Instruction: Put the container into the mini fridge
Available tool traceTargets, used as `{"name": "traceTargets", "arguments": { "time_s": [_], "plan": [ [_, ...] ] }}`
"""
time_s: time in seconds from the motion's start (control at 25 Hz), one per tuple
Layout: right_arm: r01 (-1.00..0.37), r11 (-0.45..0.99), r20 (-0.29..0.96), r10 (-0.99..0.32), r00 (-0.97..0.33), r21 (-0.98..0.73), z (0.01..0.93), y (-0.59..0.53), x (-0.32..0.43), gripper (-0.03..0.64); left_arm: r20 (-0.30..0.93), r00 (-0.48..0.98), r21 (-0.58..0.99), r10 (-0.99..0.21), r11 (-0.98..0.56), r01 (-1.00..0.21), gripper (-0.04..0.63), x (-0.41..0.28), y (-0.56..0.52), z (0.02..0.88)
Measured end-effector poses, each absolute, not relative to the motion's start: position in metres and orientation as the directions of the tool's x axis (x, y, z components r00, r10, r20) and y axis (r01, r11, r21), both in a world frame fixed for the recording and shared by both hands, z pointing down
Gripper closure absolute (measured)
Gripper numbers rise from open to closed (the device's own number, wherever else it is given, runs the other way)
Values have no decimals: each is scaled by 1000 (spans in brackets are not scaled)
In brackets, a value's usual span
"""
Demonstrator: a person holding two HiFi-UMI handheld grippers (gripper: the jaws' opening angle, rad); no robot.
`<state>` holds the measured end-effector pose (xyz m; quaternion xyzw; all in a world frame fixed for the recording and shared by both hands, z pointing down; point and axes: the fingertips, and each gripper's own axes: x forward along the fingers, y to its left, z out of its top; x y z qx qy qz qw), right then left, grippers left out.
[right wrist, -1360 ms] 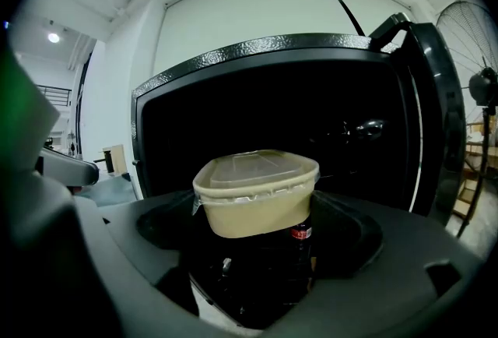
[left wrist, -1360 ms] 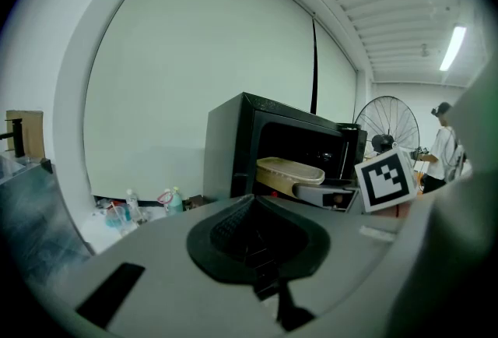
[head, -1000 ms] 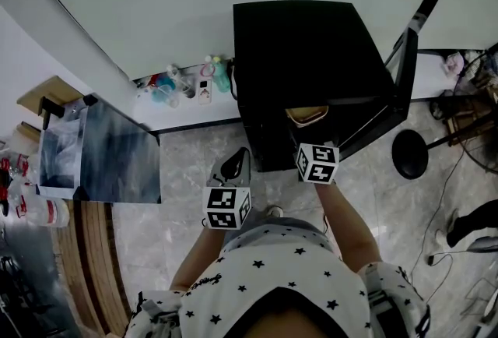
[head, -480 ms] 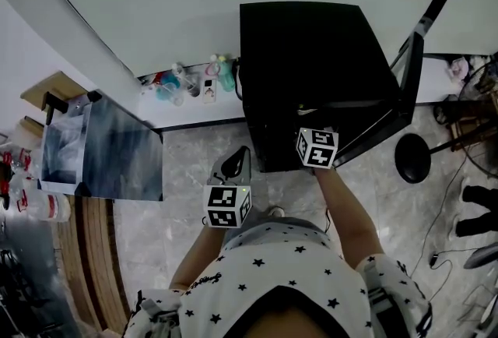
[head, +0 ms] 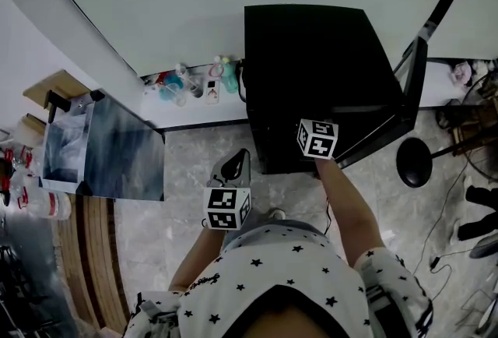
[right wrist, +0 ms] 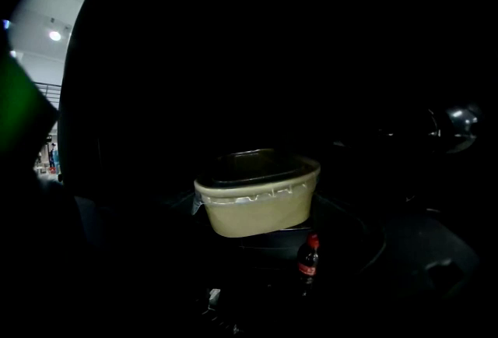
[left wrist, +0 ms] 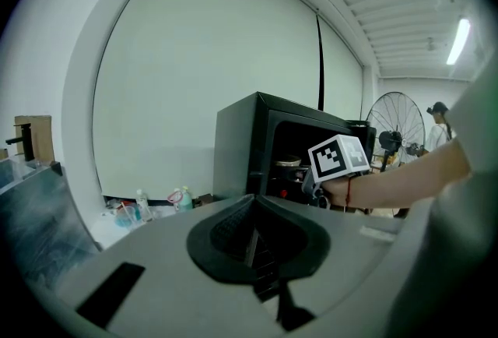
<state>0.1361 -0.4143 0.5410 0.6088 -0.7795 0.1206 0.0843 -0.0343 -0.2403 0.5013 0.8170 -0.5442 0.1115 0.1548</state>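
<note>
- My right claw (head: 317, 139) reaches into the open mouth of the black mini fridge (head: 311, 56), with its marker cube at the cabinet's near edge. The fridge door (head: 408, 95) stands swung out on the right.
- The container (right wrist: 257, 192), a pale oval tub with a dark top, fills the centre of the right gripper view. It is inside the unlit fridge, above a dark round shape I cannot identify.
- A small red-labelled bottle (right wrist: 309, 257) stands upright below the container, just to its right.
- The fridge's darkness swallows my right claw's jaws. I cannot tell whether they are clamped on the container or apart from it.
- My left claw (head: 236, 165) hangs near my body, off the fridge's near left corner. Its jaws are pressed together with nothing between them.
- In the left gripper view, my right forearm (left wrist: 405, 177) stretches from the right toward the fridge opening.
- A cluster of small bottles (head: 194, 83) lines the foot of the far wall, just left of the fridge.
- A standing fan (left wrist: 397, 122) rises on the right, beyond the fridge.
</note>
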Motion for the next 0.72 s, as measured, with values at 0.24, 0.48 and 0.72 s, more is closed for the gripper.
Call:
{"name": "traceTargets", "arguments": {
  "time_s": [0.24, 0.48, 0.72],
  "plan": [
    [-966, 243, 267, -929, -257, -84, 542, -421, 133, 166, 352, 369, 131, -861, -345, -930, 583, -41, -239, 501],
    [-960, 262, 251, -927, -278, -96, 538, -410, 131, 156, 352, 365, 122, -862, -345, -931, 583, -50, -231, 499],
    [-961, 274, 243, -930, -275, -41, 535, -381, 128, 156, 334, 375, 131, -865, -351, -927, 583, -53, -218, 497]
  ]
}}
